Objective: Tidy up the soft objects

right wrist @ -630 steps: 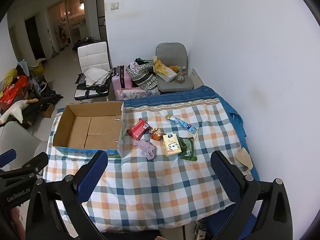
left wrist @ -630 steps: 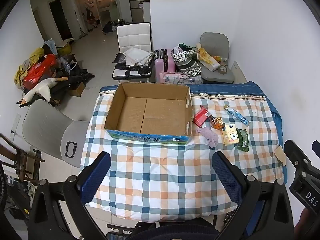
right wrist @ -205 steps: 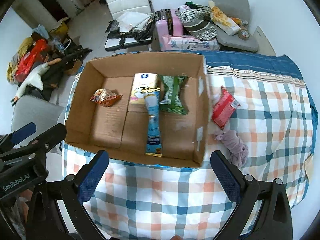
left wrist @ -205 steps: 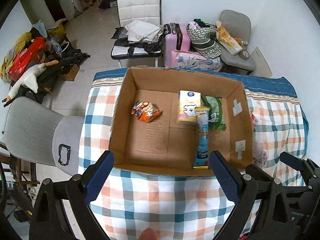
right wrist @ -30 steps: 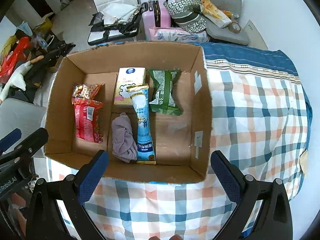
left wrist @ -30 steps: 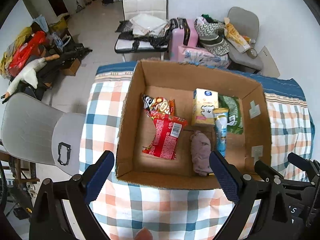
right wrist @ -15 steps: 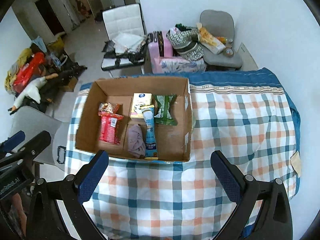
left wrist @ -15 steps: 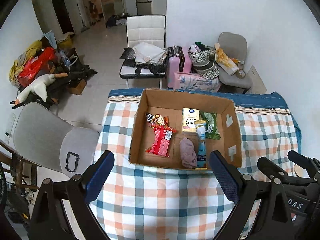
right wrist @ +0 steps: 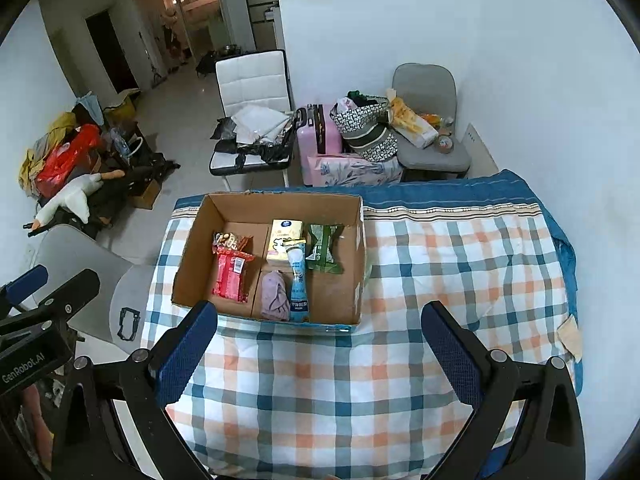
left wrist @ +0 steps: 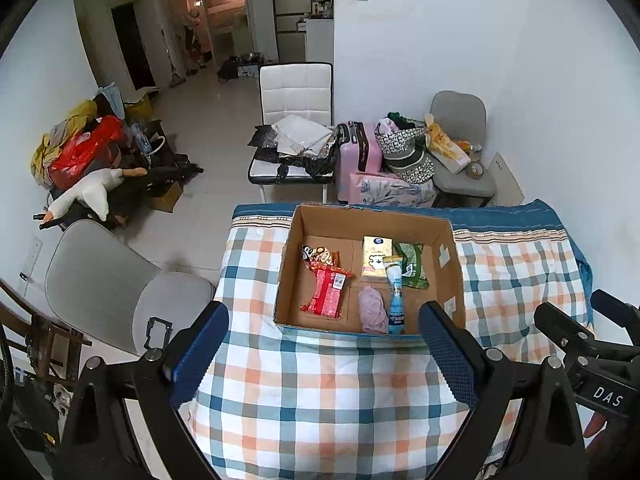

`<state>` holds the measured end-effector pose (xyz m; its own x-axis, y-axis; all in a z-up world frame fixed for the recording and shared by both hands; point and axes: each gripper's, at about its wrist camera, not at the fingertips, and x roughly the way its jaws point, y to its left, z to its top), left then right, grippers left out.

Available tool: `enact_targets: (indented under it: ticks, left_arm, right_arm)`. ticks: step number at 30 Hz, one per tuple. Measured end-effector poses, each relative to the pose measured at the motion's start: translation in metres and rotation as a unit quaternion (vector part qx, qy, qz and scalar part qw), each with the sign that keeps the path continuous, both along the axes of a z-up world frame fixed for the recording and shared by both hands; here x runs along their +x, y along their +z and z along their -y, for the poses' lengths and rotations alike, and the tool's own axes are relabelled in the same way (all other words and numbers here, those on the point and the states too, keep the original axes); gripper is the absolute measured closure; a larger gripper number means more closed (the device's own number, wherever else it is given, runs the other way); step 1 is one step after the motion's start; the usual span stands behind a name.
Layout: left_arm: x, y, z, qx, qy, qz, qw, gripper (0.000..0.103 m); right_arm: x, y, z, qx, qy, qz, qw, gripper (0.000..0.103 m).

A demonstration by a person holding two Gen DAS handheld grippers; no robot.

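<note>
An open cardboard box sits on the checked cloth. Inside lie a red packet, an orange snack bag, a yellow carton, a green pouch, a blue tube and a mauve cloth. My left gripper is open and empty, held back above the cloth near the box's front. My right gripper is open and empty, likewise in front of the box.
The checked cloth covers the table, with a blue edge at the back. Behind stand a white chair, a pink suitcase and a grey chair with bags. A grey chair is at left.
Both grippers have pulled up and back from the box, so it looks smaller and farther. The red packet and mauve cloth, outside the box 6.8 s ago, lie inside.
</note>
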<state>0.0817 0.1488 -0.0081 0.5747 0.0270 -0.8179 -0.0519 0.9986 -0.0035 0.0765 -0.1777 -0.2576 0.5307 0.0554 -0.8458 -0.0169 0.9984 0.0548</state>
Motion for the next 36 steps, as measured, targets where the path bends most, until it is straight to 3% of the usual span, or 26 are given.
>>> enact_targets:
  ticks: [15,36]
  left_arm:
    - [-0.013,0.003,0.005,0.007,-0.006,-0.002,1.0,0.006]
    - [-0.02,-0.005,0.017,0.012,-0.009,-0.013,0.9998,0.006]
  right_arm:
    - [-0.014,0.021,0.007,-0.007,-0.012,0.017,1.0,0.0]
    - [-0.019,0.018,0.005,-0.008,-0.012,0.013,1.0,0.0]
